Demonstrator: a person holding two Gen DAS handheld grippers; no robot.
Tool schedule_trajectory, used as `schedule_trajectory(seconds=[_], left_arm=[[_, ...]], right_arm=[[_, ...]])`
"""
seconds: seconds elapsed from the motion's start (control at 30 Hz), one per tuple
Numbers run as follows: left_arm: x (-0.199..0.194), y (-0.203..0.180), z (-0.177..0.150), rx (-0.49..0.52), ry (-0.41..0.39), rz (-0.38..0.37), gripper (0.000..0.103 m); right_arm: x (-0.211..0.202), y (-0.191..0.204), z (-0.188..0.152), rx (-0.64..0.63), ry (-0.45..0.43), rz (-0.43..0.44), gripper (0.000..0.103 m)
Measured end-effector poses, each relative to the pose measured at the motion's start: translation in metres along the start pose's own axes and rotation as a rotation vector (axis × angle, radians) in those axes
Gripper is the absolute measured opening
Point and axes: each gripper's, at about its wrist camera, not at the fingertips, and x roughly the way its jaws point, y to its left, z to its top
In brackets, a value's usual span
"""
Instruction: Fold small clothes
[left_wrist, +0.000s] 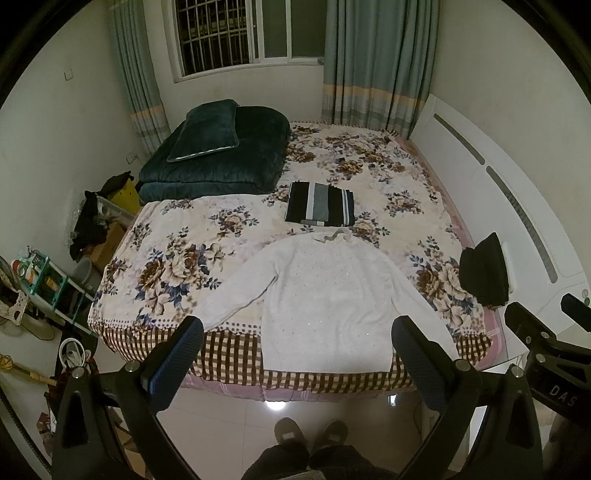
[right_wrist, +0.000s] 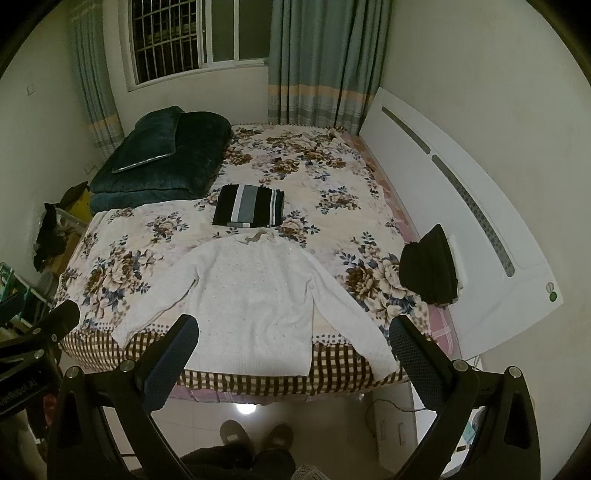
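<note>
**Bedroom, white sweater laid flat at the bed's near edge**

A bedroom with a barred window (left_wrist: 218, 33) and grey-green curtains (left_wrist: 373, 59) holds a bed (left_wrist: 369, 173) under a floral blanket with a checked border. The left gripper (left_wrist: 297, 360) hangs above the floor in front of the bed, its fingers spread wide and holding nothing. The right gripper (right_wrist: 293, 354) hangs likewise, jaws wide apart and empty; in the left view its black body shows at about 4 o'clock.

Just beyond both tools, at 12 o'clock from the fingertips, the white sweater (left_wrist: 325, 295) lies face up and flat on the blanket, neck toward the window, hem draping over the bed's near edge, both sleeves angled outward. Past its collar, farther toward 12 o'clock, lies a folded striped garment (left_wrist: 320, 204) in black, white and grey. At 2 o'clock, by the white headboard (left_wrist: 480, 177), sits a dark folded garment (left_wrist: 484, 275). At 11 o'clock a dark green quilt (left_wrist: 218, 162) is stacked with a matching pillow (left_wrist: 205, 131) on top. At 6 o'clock, the person's two slippered feet (left_wrist: 310, 435) stand on pale tiles.
</note>
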Motion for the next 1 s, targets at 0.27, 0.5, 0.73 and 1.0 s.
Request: schedule_trajectory(seconds=[0.27,0.5,0.73,1.0], left_arm=[[0.000,0.001,-0.001,0.001,-0.001,0.001,0.103],[-0.001,0.003,-0.003,0.000,-0.004,-0.002,0.103],[-0.001,0.004,-0.003,0.000,-0.006,0.000,0.103],[-0.001,0.004,-0.001,0.000,-0.006,-0.002,0.103]], right_arm=[[-0.001,0.005,0.001,0.001,-0.003,0.003,0.103],[-0.001,0.007,-0.002,0.000,-0.004,0.002,0.103],[-0.010,0.017,0.008,-0.003,-0.008,0.003,0.103],[-0.011,0.018,0.004,-0.004,-0.011,0.008,0.103]])
